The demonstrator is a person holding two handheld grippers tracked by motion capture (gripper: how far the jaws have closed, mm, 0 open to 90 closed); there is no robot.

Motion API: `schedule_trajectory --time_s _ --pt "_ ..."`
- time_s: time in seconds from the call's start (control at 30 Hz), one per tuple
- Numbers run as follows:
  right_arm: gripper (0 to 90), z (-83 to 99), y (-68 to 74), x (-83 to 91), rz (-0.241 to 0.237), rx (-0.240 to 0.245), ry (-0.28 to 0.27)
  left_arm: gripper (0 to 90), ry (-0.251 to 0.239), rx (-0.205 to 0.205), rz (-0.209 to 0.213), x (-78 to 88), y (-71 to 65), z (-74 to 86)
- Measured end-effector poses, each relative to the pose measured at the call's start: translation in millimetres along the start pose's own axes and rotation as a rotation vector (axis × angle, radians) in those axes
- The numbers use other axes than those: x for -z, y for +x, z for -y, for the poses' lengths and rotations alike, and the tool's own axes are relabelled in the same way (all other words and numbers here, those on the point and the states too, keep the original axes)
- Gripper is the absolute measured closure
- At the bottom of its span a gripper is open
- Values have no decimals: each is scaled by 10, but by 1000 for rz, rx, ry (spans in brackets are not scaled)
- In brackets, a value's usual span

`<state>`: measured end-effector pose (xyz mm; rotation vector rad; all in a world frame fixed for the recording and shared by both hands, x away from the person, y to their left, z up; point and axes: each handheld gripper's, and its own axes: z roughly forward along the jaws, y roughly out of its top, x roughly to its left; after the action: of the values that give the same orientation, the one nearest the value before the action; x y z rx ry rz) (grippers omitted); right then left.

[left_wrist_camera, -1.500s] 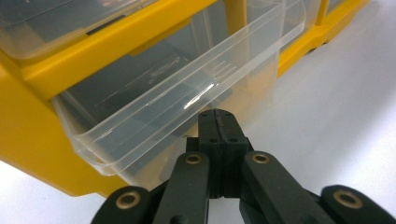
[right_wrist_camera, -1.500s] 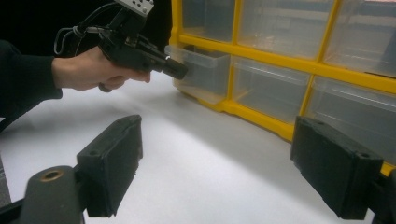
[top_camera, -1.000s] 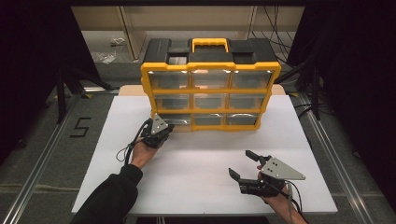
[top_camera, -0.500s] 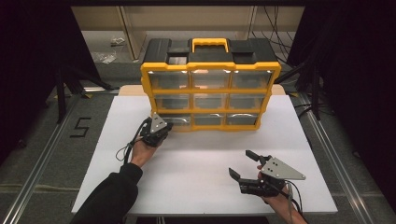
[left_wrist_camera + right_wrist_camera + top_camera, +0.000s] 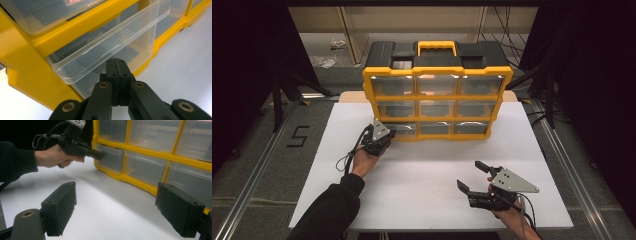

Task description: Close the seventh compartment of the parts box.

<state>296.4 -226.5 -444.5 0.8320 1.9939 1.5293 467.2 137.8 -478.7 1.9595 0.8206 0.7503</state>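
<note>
Left gripper view shows my left fingers pressed fully together, nothing between them, with the tips just under the clear front lip of the bottom-left drawer of the yellow cabinet. The drawer is already out a little from its slot. I cannot tell if the tips really touch the lip or the clear wall below it.

I judge the step is to move this drawer. To do it well, I keep the closed tips centred under the lip and move straight along the slot, not sideways, because a skew pull can jam the drawer or drag the whole cabinet. The lip is smooth plastic, so the tips may slip off.

In the high view the cabinet stands at the far part of the white bench, and the drawer is in its lowest row, at the left end. My right fingers are wide open and hold nothing; they rest near the bench's near edge, well apart from the cabinet. Between the two there is much free bench for the drawer to come out. The yellow frame edge beside the drawer is close to my left fingers.
</note>
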Motion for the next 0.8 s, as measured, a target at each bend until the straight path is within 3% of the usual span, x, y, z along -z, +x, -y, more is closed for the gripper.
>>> schedule_trajectory --time_s 0.7,0.8 --pt "180 1 1 -2 -3 2 3 896 -5 28 -20 4 96 26" --pt "180 1 1 -1 -3 2 5 896 -8 51 -15 4 113 29"
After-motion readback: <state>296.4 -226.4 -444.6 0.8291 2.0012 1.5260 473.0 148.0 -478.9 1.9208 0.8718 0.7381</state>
